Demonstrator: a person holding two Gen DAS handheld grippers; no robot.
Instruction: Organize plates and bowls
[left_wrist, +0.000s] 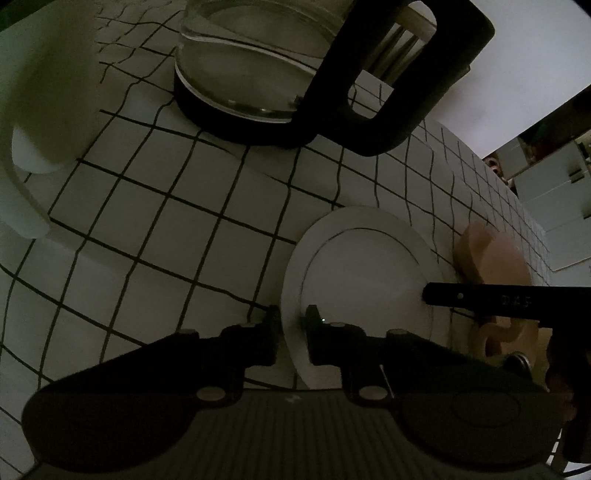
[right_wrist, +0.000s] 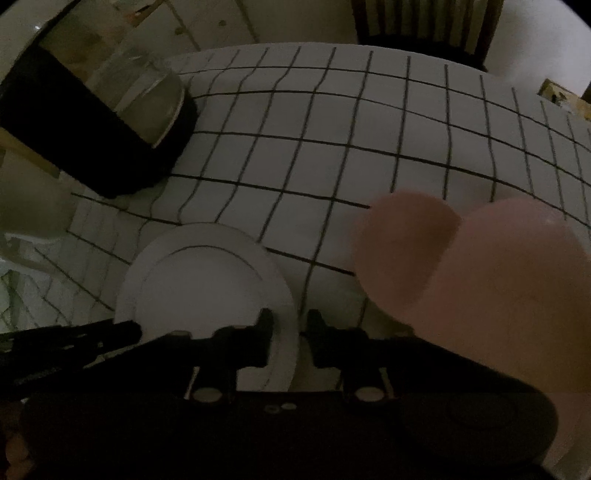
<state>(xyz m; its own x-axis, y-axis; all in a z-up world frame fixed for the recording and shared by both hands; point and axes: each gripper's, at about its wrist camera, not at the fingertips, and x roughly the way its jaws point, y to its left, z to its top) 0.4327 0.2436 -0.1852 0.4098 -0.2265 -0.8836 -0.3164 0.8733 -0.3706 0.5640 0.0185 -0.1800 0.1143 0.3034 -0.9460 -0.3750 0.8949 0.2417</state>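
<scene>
One plate (left_wrist: 364, 269), two tongs (left_wrist: 291, 317) (right_wrist: 286, 321) gripping

A white tablecloth (left_wrist: 192, 192) is crossed by a grid of thin black lines. The white plate (left_wrist: 365, 266) is marked with one thin dark ring inside its rim. A black base and handle are seen on the clear glass carafe (left_wrist: 258, 74). Pink is shown by two rounded bowls (right_wrist: 480, 280).

Both grippers were black: the left gripper (left_wrist: 291, 325) had round pale screws and a ribbed grey base at 6 o'clock; the right gripper (right_wrist: 290, 332) looked much alike, perhaps.
</scene>
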